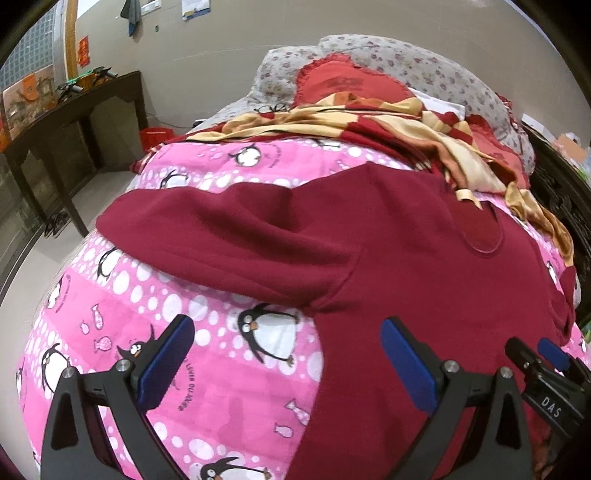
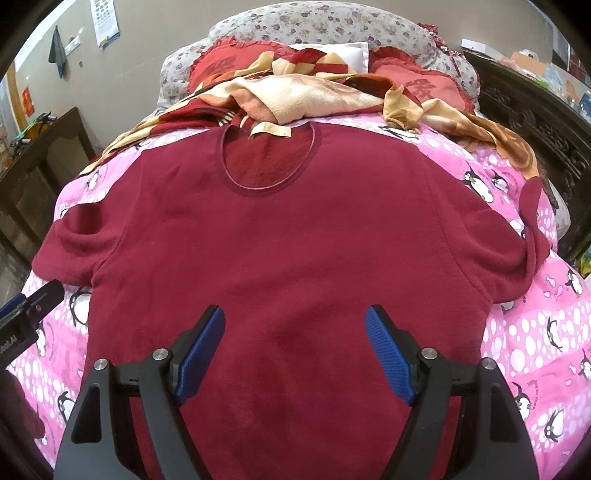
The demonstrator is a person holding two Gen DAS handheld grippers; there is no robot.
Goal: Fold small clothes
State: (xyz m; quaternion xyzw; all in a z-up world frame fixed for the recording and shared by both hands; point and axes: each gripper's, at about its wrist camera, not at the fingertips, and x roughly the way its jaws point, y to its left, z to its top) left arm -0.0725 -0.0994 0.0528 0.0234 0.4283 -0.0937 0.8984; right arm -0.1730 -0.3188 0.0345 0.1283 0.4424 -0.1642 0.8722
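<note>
A dark red long-sleeved top (image 2: 288, 236) lies spread flat, front up, on a pink penguin-print quilt (image 2: 535, 332), neckline away from me. Its left sleeve (image 1: 229, 236) lies out to the side; the right sleeve (image 2: 532, 221) is bent back at the bed's right. My left gripper (image 1: 288, 328) is open and empty, above the quilt at the top's left side edge. My right gripper (image 2: 295, 317) is open and empty, above the lower middle of the top. The right gripper also shows in the left wrist view (image 1: 543, 354), and the left one in the right wrist view (image 2: 33, 306).
A crumpled red and cream blanket (image 2: 314, 92) lies just past the neckline, with red cushions (image 2: 424, 85) and a floral pillow (image 2: 314, 26) behind. A dark wooden table (image 1: 74, 122) stands left of the bed. A dark carved bed frame (image 2: 535, 110) runs along the right.
</note>
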